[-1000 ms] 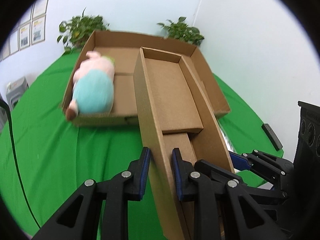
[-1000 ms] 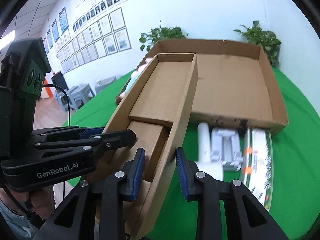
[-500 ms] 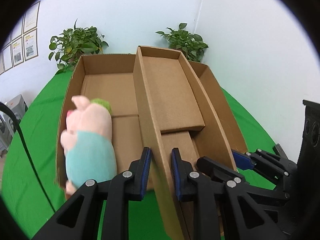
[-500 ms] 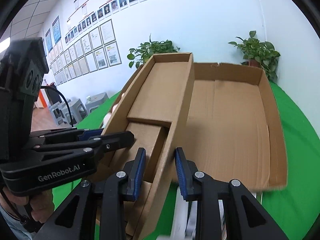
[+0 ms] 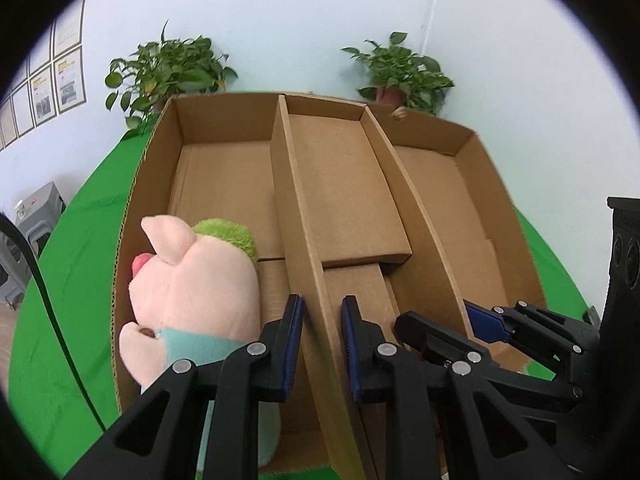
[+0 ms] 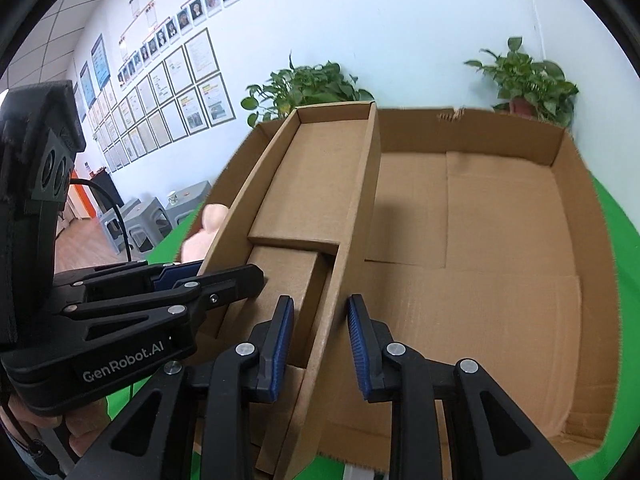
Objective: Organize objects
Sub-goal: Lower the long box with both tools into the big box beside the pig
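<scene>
A narrow cardboard box (image 5: 344, 184) is held over a large shallow cardboard tray (image 5: 224, 184) on the green table. My left gripper (image 5: 320, 344) is shut on the narrow box's left wall. My right gripper (image 6: 318, 344) is shut on the narrow box's (image 6: 320, 184) right wall. The right gripper also shows in the left wrist view (image 5: 472, 320), and the left gripper in the right wrist view (image 6: 200, 276). A pink plush pig (image 5: 192, 288) in a teal shirt lies in the tray's left part, close to my left gripper. The tray's right part (image 6: 480, 248) is bare cardboard.
Two potted plants (image 5: 168, 72) (image 5: 400, 72) stand behind the tray against the wall. The green cloth (image 5: 68, 280) surrounds the tray. Grey stools (image 6: 140, 220) and framed papers on the wall (image 6: 168, 80) are off to the left. A black cable (image 5: 48, 304) hangs at left.
Both grippers have carried the narrow box forward, from in front of the tray to over its middle. The tray and pig now look much closer. The white items on the table have dropped out of view.
</scene>
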